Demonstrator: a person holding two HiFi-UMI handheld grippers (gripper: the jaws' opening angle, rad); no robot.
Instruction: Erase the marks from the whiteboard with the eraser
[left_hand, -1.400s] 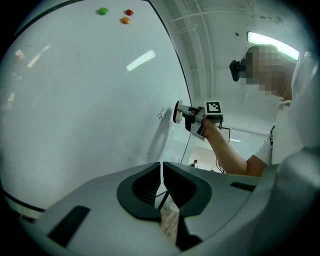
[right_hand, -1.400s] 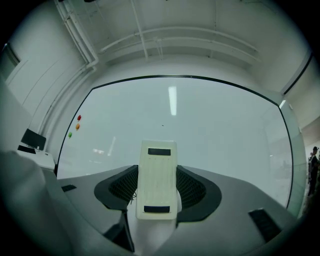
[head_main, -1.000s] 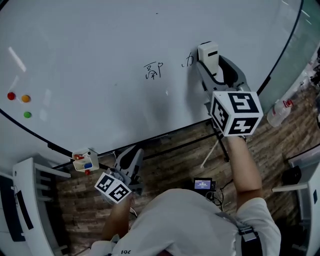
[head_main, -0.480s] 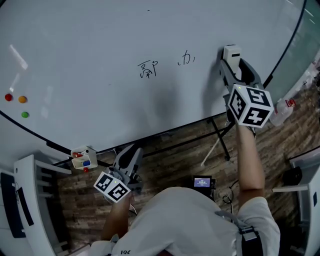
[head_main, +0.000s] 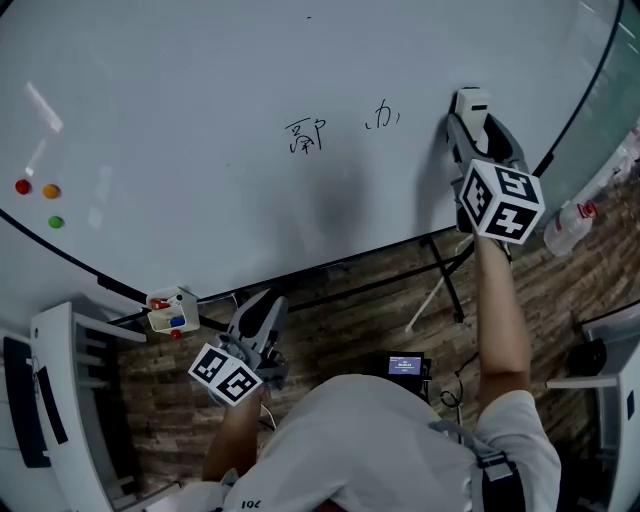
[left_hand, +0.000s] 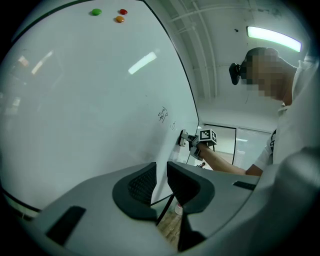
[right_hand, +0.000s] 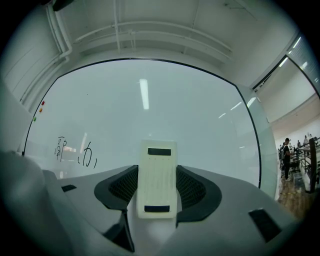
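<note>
Two black handwritten marks (head_main: 305, 135) lie left of the cream block eraser (head_main: 472, 103), clamped in the right gripper (head_main: 476, 128) against the white whiteboard (head_main: 200, 100); left gripper (left_hand: 161, 182) narrowly parted, empty.

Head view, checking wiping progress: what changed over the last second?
The right gripper, jaws shut on the eraser, moved right across the whiteboard, away from the marks. Both marks remain; the left gripper stayed low.

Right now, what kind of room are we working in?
Probably an office or meeting room: a large whiteboard with coloured magnets on it, a ceiling strip light, and wood-pattern flooring.
</note>
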